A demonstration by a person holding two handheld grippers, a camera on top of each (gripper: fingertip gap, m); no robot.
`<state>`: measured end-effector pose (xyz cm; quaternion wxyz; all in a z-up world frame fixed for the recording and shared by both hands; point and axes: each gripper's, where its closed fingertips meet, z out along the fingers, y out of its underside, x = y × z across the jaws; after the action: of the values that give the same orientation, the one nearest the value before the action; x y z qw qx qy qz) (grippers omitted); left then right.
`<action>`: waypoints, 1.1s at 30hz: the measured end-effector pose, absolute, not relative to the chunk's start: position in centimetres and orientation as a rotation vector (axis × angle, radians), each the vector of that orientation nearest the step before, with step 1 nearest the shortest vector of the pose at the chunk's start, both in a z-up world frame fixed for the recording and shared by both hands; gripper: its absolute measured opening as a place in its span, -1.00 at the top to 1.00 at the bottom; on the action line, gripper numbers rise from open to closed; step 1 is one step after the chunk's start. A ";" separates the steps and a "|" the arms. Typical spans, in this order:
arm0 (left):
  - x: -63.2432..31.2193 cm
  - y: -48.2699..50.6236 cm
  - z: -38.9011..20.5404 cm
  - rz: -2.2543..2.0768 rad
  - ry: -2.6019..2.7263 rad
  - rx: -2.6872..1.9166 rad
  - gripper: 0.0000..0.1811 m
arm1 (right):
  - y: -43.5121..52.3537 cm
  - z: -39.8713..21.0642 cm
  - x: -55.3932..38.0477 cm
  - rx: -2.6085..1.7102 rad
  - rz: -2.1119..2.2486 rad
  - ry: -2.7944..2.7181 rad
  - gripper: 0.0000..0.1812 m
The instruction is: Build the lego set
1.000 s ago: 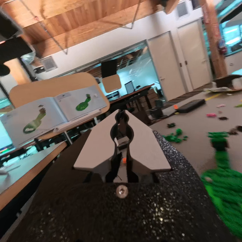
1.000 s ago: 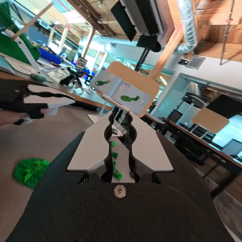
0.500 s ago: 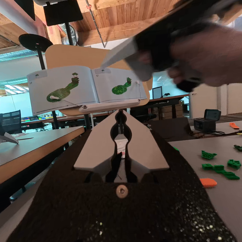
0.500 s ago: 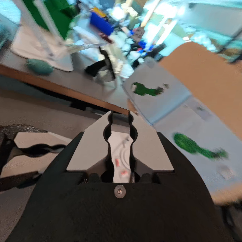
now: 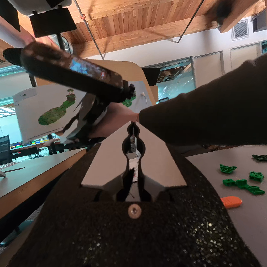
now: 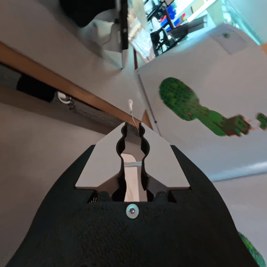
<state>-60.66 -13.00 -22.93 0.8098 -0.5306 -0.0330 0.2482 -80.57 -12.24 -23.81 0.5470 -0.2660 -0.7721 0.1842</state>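
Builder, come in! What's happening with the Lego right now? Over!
Left gripper shut, empty. Right gripper open, empty, up at the instruction booklet. Green Lego pieces loose on the table, untouched. Sleeved arm crosses left view.

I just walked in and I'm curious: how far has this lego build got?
Done: I can't see any built model here. In hand: nothing; the left gripper is shut and empty, and the right gripper, open, is at the instruction booklet. Left: green pieces and an orange piece lie loose on the table.
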 end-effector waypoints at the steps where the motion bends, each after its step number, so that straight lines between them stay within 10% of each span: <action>1: -60.5 -12.8 -23.0 0.523 -0.067 -1.138 1.00 | -12.4 -24.4 -80.6 -0.563 0.377 -1.841 0.86; 9: -59.9 -12.5 -23.1 0.535 -0.029 -1.148 1.00 | -13.4 -20.0 -76.6 -0.274 0.333 -1.544 0.70; 16: -59.5 -11.9 -23.6 0.543 -0.005 -1.179 1.00 | 3.8 -12.4 -68.7 -0.845 0.373 -0.932 0.58; 33: -59.2 -11.5 -23.8 0.532 0.014 -1.192 1.00 | 16.3 -20.0 -62.5 -1.402 0.507 -0.716 0.37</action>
<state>-59.24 -11.54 -23.82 0.7944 -0.5548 0.0065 0.2473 -62.48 16.30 -20.02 0.6773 -0.6237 -0.3184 0.2256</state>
